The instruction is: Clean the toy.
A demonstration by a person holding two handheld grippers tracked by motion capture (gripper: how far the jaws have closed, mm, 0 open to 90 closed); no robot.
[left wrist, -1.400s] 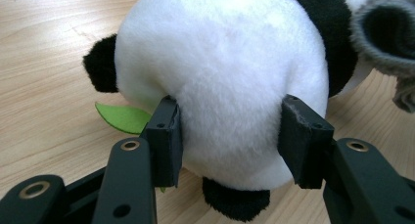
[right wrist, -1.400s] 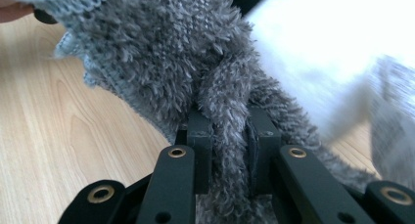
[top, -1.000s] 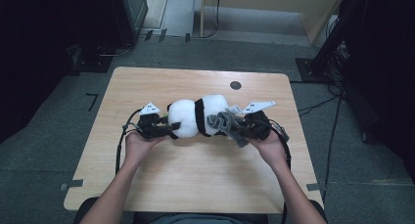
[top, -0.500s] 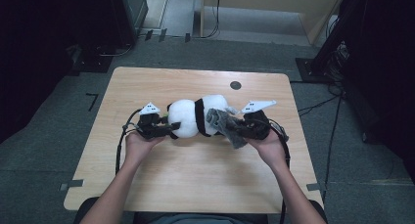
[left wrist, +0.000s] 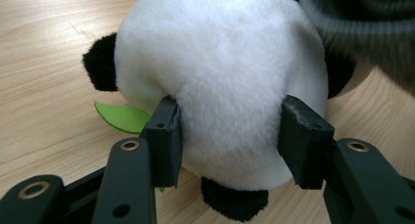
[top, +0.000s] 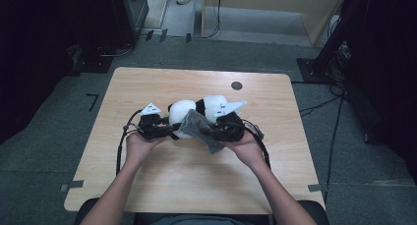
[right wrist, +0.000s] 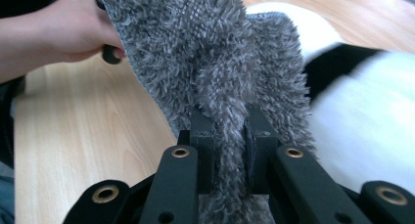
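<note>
Dark floor and cables ring the pale wooden table (top: 162, 195), and the work sits near its middle. At about nine o'clock from the plush panda (top: 199, 114), the left gripper (top: 164, 131) holds steady, its jaws part-way closed and pressing into the white fur on both sides, a green leaf (left wrist: 122, 117) poking out beside one pad. Over at three o'clock, the right gripper (top: 216, 131) has its jaws pinched nearly together on a fold of grey fluffy cloth (top: 199, 129). Compared with a second ago, that cloth has swept leftward from the panda's right end to drape across its front, so I'd judge a wipe or a covering of the toy is underway, not finished.
</note>
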